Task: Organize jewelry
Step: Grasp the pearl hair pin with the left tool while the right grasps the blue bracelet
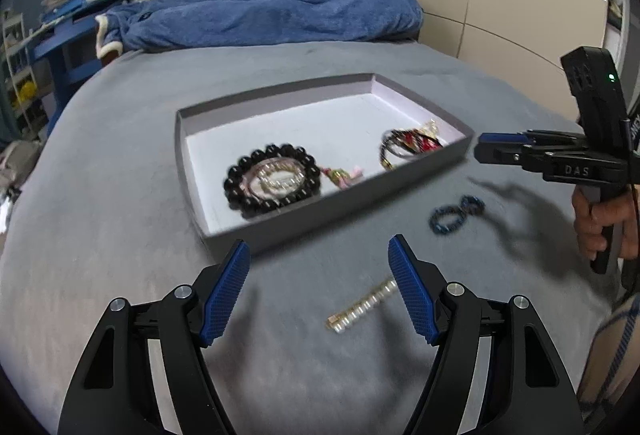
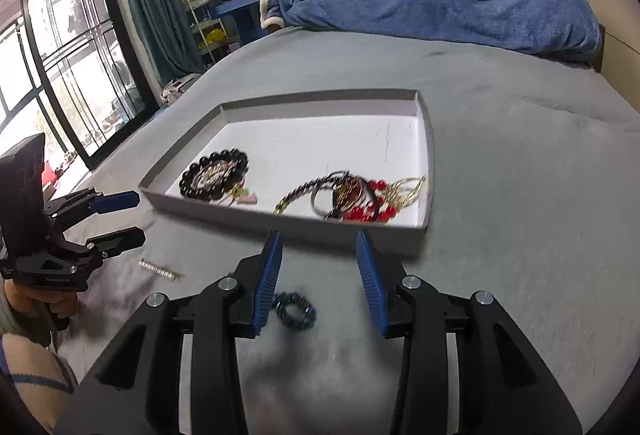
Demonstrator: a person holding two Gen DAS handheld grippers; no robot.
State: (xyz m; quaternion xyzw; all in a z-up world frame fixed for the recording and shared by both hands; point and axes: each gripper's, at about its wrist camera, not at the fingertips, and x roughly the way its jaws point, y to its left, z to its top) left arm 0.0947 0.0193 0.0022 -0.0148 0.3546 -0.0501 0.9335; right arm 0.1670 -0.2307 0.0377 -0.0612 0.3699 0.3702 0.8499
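Jaws of your left gripper (image 1: 320,287) are standing spread, empty, over a slim pearl-and-gold bar (image 1: 362,305) lying diagonally; your right gripper (image 2: 318,281), parted, is straddling a twisted blue beaded loop (image 2: 294,309) on grey velvety bedding (image 2: 520,195).

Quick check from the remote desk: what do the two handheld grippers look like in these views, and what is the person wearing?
Both the left gripper and the right gripper are black pistol-grip frames with silver pivot bolts and ribbed blue finger pads. The right one shows raised "DAS" lettering, a green light and a black cable. A striped sleeve is visible.

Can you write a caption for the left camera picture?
Open left gripper above a pearl bracelet on the bed, near a tray of jewelry.
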